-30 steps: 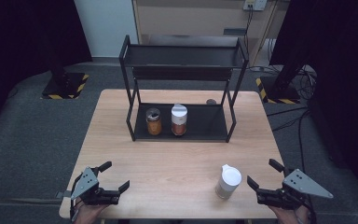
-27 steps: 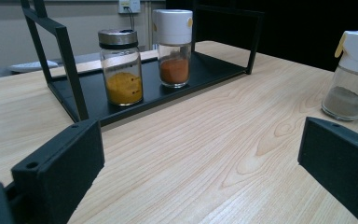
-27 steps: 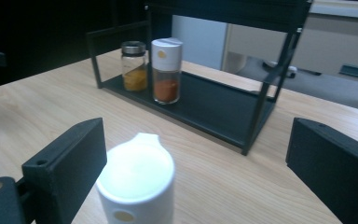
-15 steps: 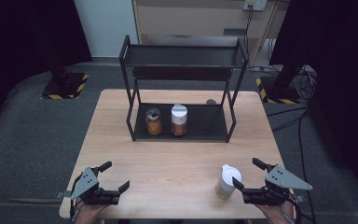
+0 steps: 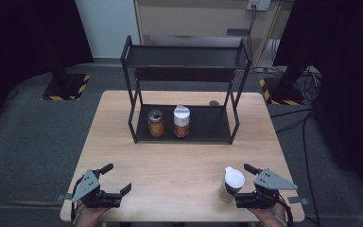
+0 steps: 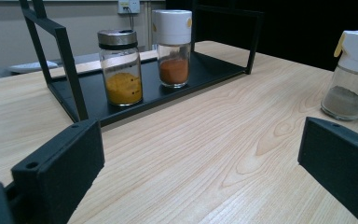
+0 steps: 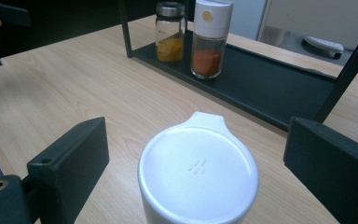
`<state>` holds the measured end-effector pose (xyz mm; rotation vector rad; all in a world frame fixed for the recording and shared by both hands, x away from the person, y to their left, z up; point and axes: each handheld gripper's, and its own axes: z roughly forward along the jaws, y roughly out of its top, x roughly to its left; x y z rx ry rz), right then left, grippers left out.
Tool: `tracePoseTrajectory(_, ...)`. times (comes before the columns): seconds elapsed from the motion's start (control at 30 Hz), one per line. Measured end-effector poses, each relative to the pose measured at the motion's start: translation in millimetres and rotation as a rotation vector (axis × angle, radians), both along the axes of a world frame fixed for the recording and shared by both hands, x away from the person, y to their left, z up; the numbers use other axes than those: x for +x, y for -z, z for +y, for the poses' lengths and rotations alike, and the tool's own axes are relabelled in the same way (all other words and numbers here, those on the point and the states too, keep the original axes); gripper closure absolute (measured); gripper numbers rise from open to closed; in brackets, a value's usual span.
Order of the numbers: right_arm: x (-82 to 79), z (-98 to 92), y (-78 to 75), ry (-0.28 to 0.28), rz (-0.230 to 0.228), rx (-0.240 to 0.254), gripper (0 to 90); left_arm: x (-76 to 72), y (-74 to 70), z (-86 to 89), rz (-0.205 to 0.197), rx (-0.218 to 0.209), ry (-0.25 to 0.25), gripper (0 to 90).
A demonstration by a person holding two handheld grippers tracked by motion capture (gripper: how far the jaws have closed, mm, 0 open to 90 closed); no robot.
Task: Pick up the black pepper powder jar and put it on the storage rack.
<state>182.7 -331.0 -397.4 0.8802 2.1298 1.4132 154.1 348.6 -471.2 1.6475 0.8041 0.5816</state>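
Right gripper (image 5: 240, 184): jaws standing apart on either side of the white-lidded spice jar (image 5: 230, 183), just been closing a little, pads not yet pressing on it.
Spice jar: standing upright near the table's (image 5: 179, 161) front right edge, well apart from the rack.
Left gripper (image 5: 116, 178): jaws standing wide apart over bare wood at front left.
Black rack (image 5: 184, 75): holding a yellow-powder jar (image 5: 155, 122) just beside a red-powder shaker (image 5: 181, 121) on its lower shelf.

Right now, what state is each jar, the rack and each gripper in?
White-lidded jar: upright on the table, lid closed, between the right gripper's jaws, not gripped.
Yellow spice jar: upright on the rack's lower shelf, lid on.
Red spice jar: upright beside it, capped.
Rack: upright, top shelf bare.
Left gripper: open, empty.
Right gripper: open, jaws just closing.
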Motion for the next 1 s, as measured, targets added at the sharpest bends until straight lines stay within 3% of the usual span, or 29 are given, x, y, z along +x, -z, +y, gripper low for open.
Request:
tracePoseTrajectory(0.6,7.8,4.2,16.1,-0.007,0.041,-0.018,9.9,0.3,-0.4,-0.7,-0.006,0.011,0.011,0.0)
tracePoseTrajectory(1.0,12.2,-0.5,25.8,0.003,0.069,0.017,18.7,0.4,-0.3,-0.6,-0.006,0.009,0.011,0.0)
